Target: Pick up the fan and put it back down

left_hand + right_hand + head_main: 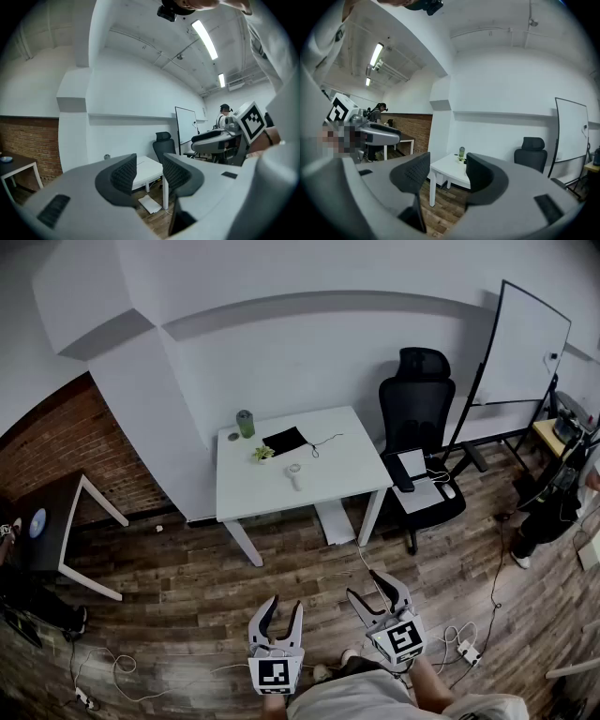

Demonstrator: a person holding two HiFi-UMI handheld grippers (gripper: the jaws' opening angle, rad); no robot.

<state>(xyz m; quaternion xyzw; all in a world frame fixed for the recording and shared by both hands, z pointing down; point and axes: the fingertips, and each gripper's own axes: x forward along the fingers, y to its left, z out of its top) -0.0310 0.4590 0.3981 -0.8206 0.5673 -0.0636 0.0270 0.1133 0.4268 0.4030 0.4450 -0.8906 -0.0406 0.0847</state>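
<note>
Room: we stand on a brown wood-plank floor [187, 587], with white walls, a red-brick wall [56, 442] on the left and a white whiteboard on a black stand [525, 343] on the right.
Desk: a white rectangular desk [347, 474] stands well ahead of us against the wall, with a black mesh office chair [417, 399] just beside it.
Fan: what we take for the small white hand fan [295, 474] lies near the middle of the desk, just in front of a small green potted plant [263, 454]. A green cylindrical cup [245, 423] and a flat black pad [285, 440] sit further back.
Left: the grey left hand-held gripper [284, 607] has its jaws apart with nothing between them. It is low over the floor, well apart from the desk.
Right: the grey right hand-held gripper [364, 585] is likewise spread and empty, near the left one.
Handling: we judge the fan to be light, stiff plastic that could skid or tip on the smooth desk top. We would close gently across its narrow body rather than its head.
Head view only: it alone shows the fan, and how far both hand-held grippers are from it.
Gripper views only: they show the ribbed black pads close up. The right gripper view picks out the cup and plant, but we cannot make out the fan in either.
Stage: we judge that the approach has not yet begun.
</note>
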